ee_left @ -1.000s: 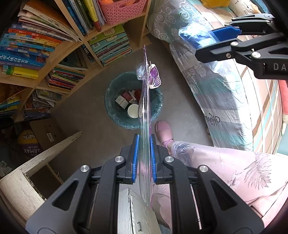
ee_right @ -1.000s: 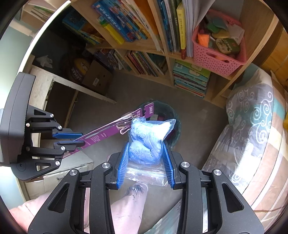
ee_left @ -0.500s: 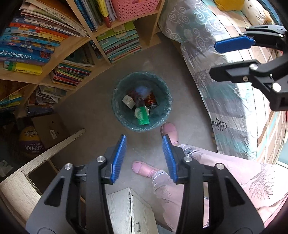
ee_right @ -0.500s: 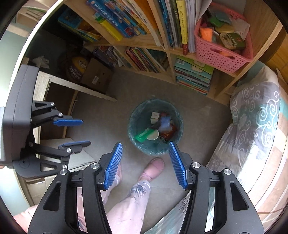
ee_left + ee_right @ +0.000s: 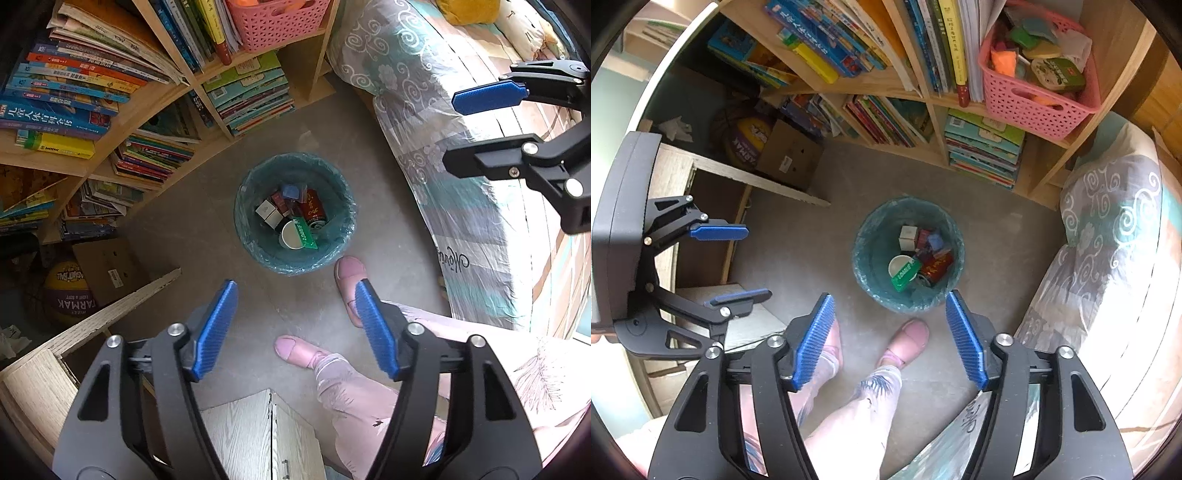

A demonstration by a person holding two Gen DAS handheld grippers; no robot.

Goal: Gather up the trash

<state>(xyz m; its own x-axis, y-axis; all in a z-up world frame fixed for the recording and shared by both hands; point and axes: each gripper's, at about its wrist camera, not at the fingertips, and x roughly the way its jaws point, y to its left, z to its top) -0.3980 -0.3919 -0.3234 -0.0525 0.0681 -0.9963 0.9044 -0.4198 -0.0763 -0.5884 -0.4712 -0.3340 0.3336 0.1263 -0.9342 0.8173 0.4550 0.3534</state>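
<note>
Both tools are held high above the floor, and nothing is gripped: the left gripper point(image 5: 297, 325) is seen with its 2 blue-padded fingers point(image 5: 216, 328) spread wide and empty, and the right gripper point(image 5: 890, 339) is likewise spread wide with nothing between its pads. The trash bin point(image 5: 347, 206), lined with a teal bag, stands on the grey floor between the bookshelf point(image 5: 122, 122) and the bed point(image 5: 461, 206), and the trash lies inside it: a red can point(image 5: 316, 212), a paper cup point(image 5: 290, 234), a green packet point(image 5: 304, 232), small white and dark boxes point(image 5: 267, 212) and a blue piece point(image 5: 291, 192). From this layout, the collecting step is judged largely done for these pieces, and no loose trash can be made out on the floor near the bin. Several risks are judged from here. The bin could be knocked over by the 2 pink slippers point(image 5: 908, 341), 1 of which is placed just beside its rim. The thin liner could be snagged if a gripper is lowered into the bin. The 2 tools could be clashed together, since each is seen near the other. Items on the shelf or in the pink basket point(image 5: 1034, 96) could be mistaken for trash, as the surroundings are cluttered.
</note>
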